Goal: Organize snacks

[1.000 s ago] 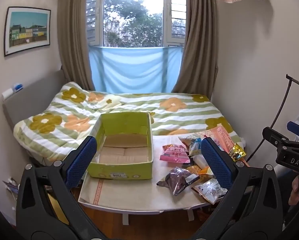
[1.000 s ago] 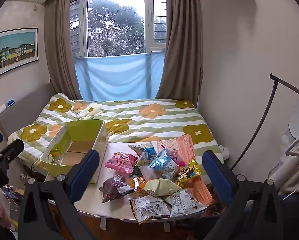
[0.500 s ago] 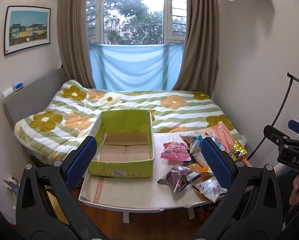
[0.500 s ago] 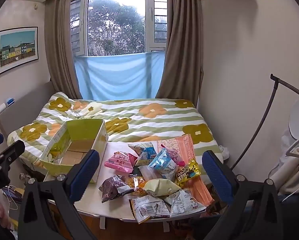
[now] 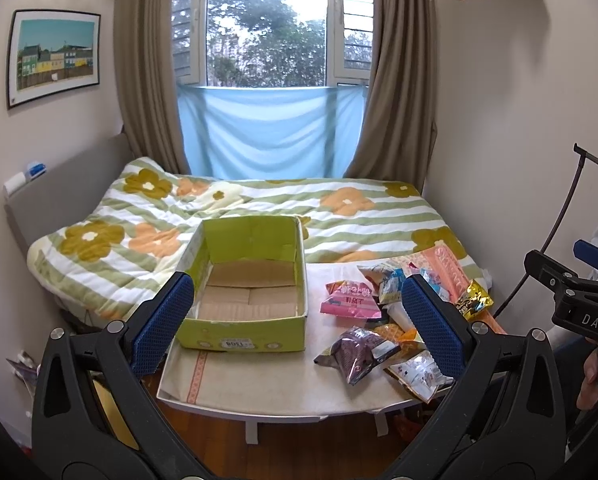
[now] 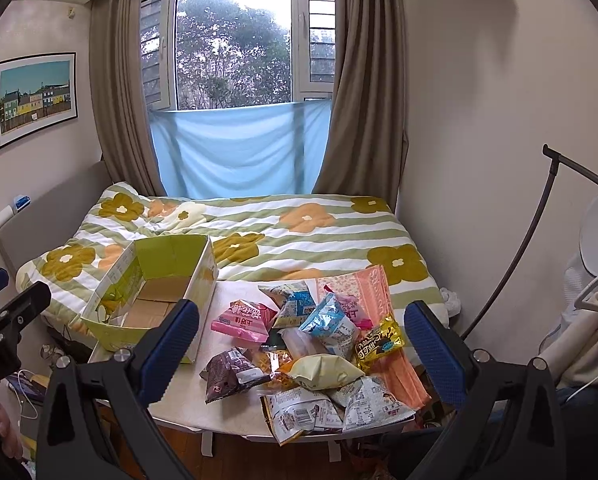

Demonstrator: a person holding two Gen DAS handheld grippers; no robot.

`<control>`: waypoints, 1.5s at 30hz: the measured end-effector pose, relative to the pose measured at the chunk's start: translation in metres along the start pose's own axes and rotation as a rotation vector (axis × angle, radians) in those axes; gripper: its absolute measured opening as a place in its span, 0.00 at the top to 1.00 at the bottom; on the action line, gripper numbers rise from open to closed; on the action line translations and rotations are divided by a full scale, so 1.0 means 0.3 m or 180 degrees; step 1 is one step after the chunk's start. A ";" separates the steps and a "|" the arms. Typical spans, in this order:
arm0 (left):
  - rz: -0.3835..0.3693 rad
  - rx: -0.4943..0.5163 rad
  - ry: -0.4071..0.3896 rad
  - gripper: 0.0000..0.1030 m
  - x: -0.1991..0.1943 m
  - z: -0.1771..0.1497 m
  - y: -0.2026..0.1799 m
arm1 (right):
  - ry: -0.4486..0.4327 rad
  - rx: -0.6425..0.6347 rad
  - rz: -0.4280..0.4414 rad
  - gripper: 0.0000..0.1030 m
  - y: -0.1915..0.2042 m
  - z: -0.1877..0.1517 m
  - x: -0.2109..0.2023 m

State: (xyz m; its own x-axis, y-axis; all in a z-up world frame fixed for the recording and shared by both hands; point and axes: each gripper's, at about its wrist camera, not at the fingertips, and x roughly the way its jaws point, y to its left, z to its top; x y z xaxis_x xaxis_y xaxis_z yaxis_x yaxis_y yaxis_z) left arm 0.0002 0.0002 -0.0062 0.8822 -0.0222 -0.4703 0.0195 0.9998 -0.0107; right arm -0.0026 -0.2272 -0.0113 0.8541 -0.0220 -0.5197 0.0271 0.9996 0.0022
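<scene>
Left gripper (image 5: 297,322): spread wide, nothing held, raised above near edge of table (image 5: 259,384). Right gripper (image 6: 301,342): likewise spread wide, nothing held, raised over snack pile (image 6: 311,344). Green cardboard box (image 5: 247,288): open-topped, sat on left part of table, only bare cardboard floor seen inside. Snack pile heaped on right part of table, just beside box. Pink packet (image 6: 243,320) and dark brown packet (image 6: 229,372) lay nearest box. Flowered bedspread (image 6: 299,232) lay beyond table.
</scene>
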 end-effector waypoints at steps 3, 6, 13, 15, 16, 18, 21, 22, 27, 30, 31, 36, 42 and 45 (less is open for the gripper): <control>-0.0010 -0.0010 0.0009 0.00 -0.001 0.001 0.004 | 0.0000 -0.0003 0.0004 0.01 0.004 -0.001 0.000; -0.0011 -0.0016 0.0027 0.00 0.001 0.002 0.010 | 0.0004 0.0003 0.0001 0.01 0.003 -0.001 0.001; -0.0024 -0.0016 0.0050 0.00 0.002 -0.005 0.009 | 0.0014 0.0005 0.0001 0.01 0.006 -0.003 0.004; -0.0027 -0.0011 0.0065 0.00 0.009 0.001 0.004 | 0.0017 0.0006 0.0001 0.00 0.008 -0.005 0.003; -0.0029 -0.0010 0.0067 0.00 0.010 0.002 0.003 | 0.0014 0.0006 -0.0002 0.01 0.007 -0.004 0.003; -0.0033 -0.0006 0.0071 0.00 0.009 0.002 0.003 | 0.0019 0.0006 0.0002 0.01 0.006 -0.003 0.004; -0.0041 -0.0009 0.0077 0.00 0.011 0.001 0.005 | 0.0018 0.0005 -0.0003 0.01 0.009 -0.005 0.003; -0.0043 -0.0009 0.0080 0.00 0.011 0.000 0.004 | 0.0018 0.0003 -0.0002 0.01 0.010 -0.005 0.004; -0.0042 0.0002 0.0087 0.00 0.014 0.001 0.002 | 0.0026 0.0016 0.0007 0.01 0.007 -0.006 0.005; -0.0046 -0.0009 0.0084 0.00 0.013 0.000 0.004 | 0.0027 0.0005 -0.0001 0.00 0.010 -0.005 0.005; -0.0046 -0.0009 0.0086 0.00 0.014 0.000 0.003 | 0.0025 0.0006 0.0000 0.00 0.007 -0.004 0.006; -0.0050 -0.0010 0.0083 0.00 0.014 0.000 0.001 | 0.0032 0.0008 0.0000 0.01 0.005 -0.002 0.007; -0.0054 -0.0027 0.0092 0.00 0.016 0.001 -0.003 | 0.0030 0.0011 0.0005 0.00 0.008 -0.003 0.008; -0.0052 -0.0024 0.0079 0.00 0.013 0.002 -0.001 | 0.0038 0.0009 0.0007 0.01 0.009 -0.004 0.008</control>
State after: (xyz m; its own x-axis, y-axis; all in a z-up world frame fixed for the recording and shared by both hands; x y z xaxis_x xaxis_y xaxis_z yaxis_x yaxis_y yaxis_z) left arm 0.0037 -0.0001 -0.0075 0.8699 -0.0386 -0.4916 0.0301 0.9992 -0.0252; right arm -0.0010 -0.2245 -0.0137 0.8478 -0.0194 -0.5300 0.0265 0.9996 0.0058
